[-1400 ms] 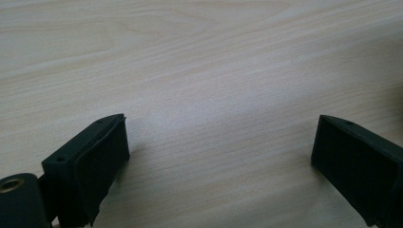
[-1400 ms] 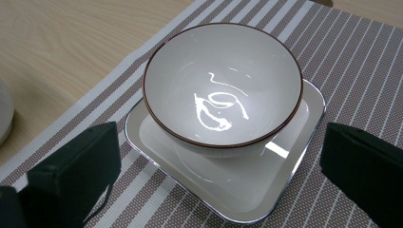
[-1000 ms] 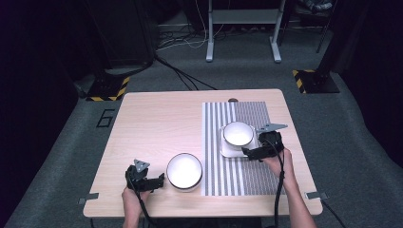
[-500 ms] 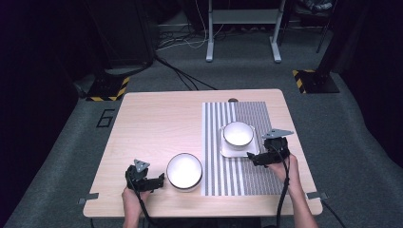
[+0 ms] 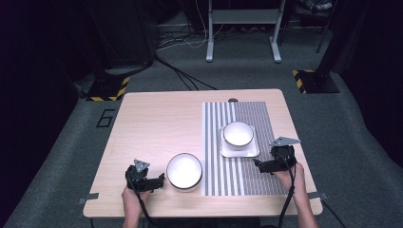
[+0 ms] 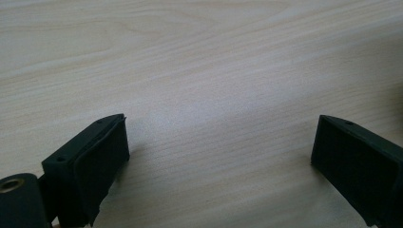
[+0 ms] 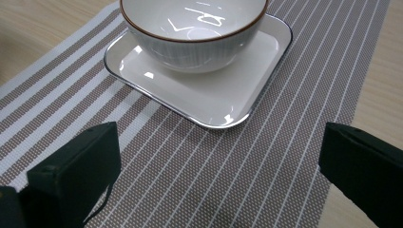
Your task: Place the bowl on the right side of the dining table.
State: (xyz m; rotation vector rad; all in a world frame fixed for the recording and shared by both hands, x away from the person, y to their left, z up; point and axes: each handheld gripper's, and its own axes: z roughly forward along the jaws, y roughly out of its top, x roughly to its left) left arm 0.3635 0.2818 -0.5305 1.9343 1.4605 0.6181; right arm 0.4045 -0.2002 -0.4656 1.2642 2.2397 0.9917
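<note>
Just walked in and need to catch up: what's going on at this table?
A person holds a hand-held gripper in each hand at a wooden table. The right hand-held gripper is open and empty, beside a square plate with a bowl on it, on a striped placemat. The left hand-held gripper, also open, rests beside a second white bowl. Nothing is gripped.

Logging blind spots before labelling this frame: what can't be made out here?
- Bowl on the square plate: its far rim is cut off by the top edge of the right gripper view.
- Small dark thing at the table's far edge, high view: too small to identify.
- Second bowl, high view: glare washes out its inside.
- Left tongs, left gripper view: outer jaw cut off by the right edge.
</note>
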